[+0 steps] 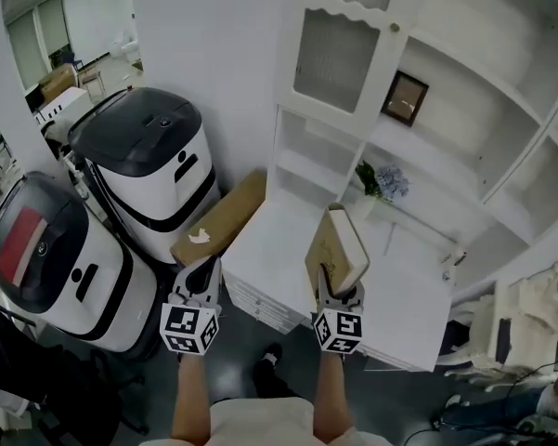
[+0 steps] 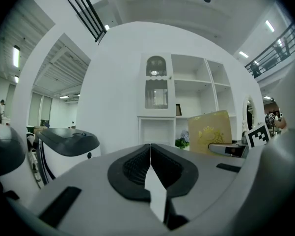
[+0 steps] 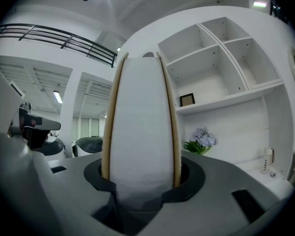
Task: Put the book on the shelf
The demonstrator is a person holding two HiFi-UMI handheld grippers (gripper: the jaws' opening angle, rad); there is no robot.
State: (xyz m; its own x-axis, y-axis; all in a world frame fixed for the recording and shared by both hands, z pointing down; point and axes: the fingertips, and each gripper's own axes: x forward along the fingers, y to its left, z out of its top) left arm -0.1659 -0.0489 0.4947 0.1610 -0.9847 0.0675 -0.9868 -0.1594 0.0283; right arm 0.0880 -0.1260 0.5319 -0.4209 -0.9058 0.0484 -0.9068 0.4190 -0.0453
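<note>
Right tool (image 1: pixel 339 294) grips book (image 1: pixel 337 246) upright; shelf (image 1: pixel 464 110) bays open ahead.

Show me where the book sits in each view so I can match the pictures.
Head view: book at centre, held in the right gripper.
Left gripper view: book right of centre.
Right gripper view: book at centre, page edge toward the camera.
Shared landmark: the blue flowers.
</note>
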